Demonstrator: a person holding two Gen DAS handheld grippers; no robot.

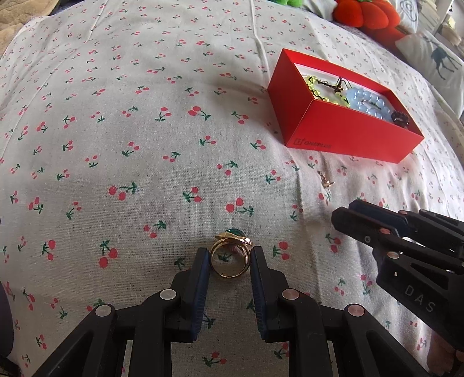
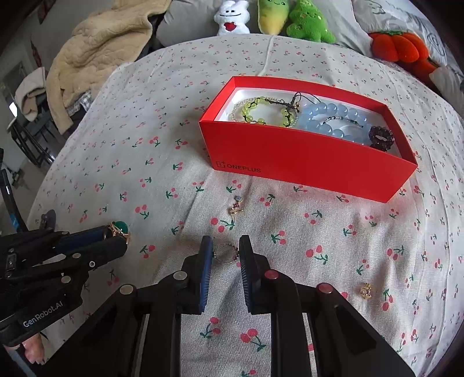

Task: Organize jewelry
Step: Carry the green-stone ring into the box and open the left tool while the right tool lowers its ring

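The left gripper (image 1: 230, 258) is clamped on a gold ring with a green stone (image 1: 231, 253), its two pads pressing the band from either side, the stone turned away from the camera. In the right wrist view that same ring (image 2: 119, 229) sits at the tip of the left gripper (image 2: 114, 239) over at nine o'clock, above the cherry-print bedsheet (image 2: 319, 232).

The right gripper (image 2: 224, 252) has a thin ring with small dark beads (image 2: 226, 253) between its pads; the pads sit right against the ring's sides, so it looks gripped, though the ring is small and partly hidden. In the left wrist view the right gripper (image 1: 345, 214) comes in from three o'clock with its fingers close together.

The red OnePlus box (image 2: 304, 162) stands open at twelve to one o'clock from the right gripper. Inside lie a yellow-green bead bracelet (image 2: 255, 111), a pale blue bead bracelet (image 2: 327, 116) and a dark beaded ring (image 2: 381, 137) at the right end.

On the sheet, between the box and the right gripper, lies a small gold charm with a pale stone (image 2: 236, 206). Another small gold piece (image 2: 366, 291) lies at four o'clock, well apart from the rest. Plush toys (image 2: 307, 20) line the far edge of the bed.
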